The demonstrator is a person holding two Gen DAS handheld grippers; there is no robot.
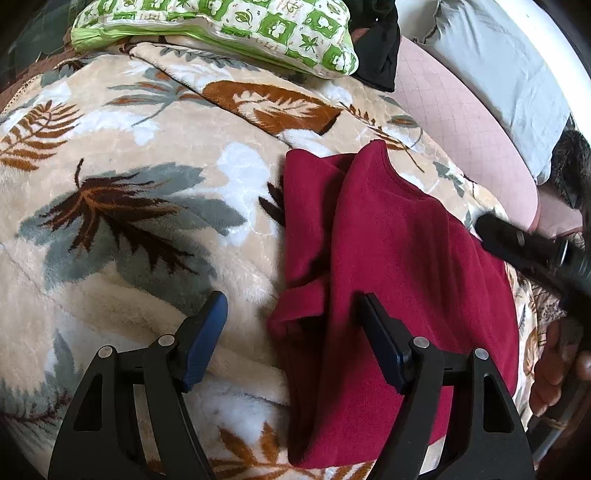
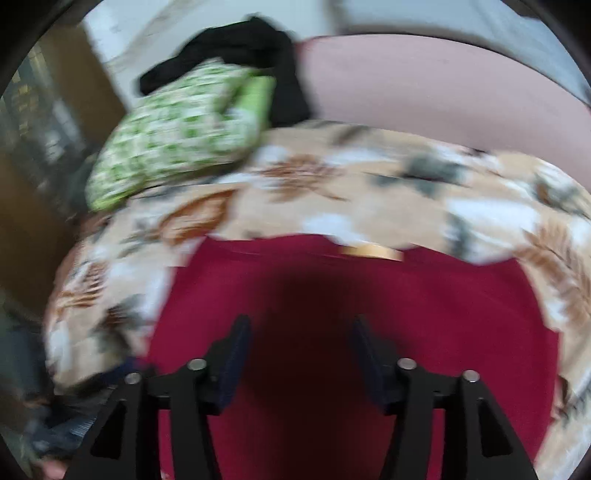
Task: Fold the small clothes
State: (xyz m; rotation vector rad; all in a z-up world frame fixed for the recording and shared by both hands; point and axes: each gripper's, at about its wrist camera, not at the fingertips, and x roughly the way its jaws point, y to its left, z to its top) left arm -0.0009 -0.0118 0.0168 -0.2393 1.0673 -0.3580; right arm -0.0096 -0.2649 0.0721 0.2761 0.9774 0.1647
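Note:
A dark red fleece garment (image 1: pixel 399 258) lies partly folded on a leaf-patterned blanket (image 1: pixel 129 229), one side turned over the middle. My left gripper (image 1: pixel 291 306) is open and empty, its jaws astride the garment's left edge. My right gripper (image 2: pixel 299 332) is open and empty just above the same red garment (image 2: pixel 424 314); that view is blurred. The right gripper's black body (image 1: pixel 528 247) also shows at the right edge of the left wrist view, beside the garment.
A green-and-white patterned pillow (image 1: pixel 229 29) and a black cloth (image 1: pixel 376 55) lie at the far side of the blanket. A pink quilted cover (image 1: pixel 461 122) and a grey pillow (image 1: pixel 509 66) lie to the right. A hand (image 1: pixel 554 369) holds the right gripper.

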